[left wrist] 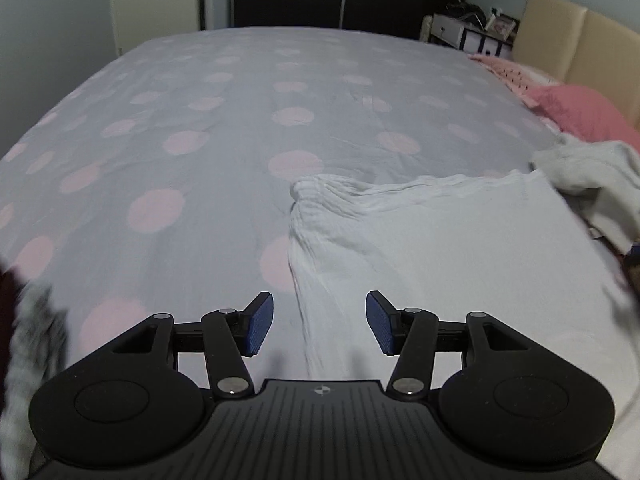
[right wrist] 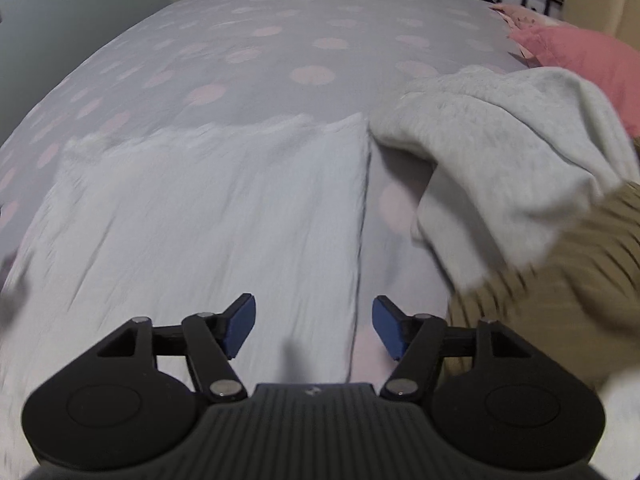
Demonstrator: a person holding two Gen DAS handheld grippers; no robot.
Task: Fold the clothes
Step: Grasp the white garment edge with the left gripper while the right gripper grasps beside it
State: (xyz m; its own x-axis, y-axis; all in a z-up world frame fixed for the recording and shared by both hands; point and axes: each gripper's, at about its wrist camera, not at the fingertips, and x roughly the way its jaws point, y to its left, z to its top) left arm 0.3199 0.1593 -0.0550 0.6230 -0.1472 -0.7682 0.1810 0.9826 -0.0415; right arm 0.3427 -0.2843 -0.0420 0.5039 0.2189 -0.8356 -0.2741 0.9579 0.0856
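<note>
A white garment (left wrist: 440, 240) lies spread flat on the bed, its left edge bunched into ridges; the right wrist view shows the same white garment (right wrist: 200, 208) with a straight right edge. My left gripper (left wrist: 320, 322) hovers over the garment's left edge, open, nothing between its blue pads. My right gripper (right wrist: 314, 326) hovers over the garment's right edge, also open and empty. A light grey fleecy garment (right wrist: 500, 152) lies crumpled to the right, partly on a tan ribbed garment (right wrist: 560, 280).
The bed carries a grey sheet with pink dots (left wrist: 200, 120). Pink pillows (left wrist: 576, 108) and a beige headboard (left wrist: 580, 40) stand at the right. A bedside unit (left wrist: 468, 34) is at the back. A blurred grey and dark cloth (left wrist: 32, 320) sits at the left edge.
</note>
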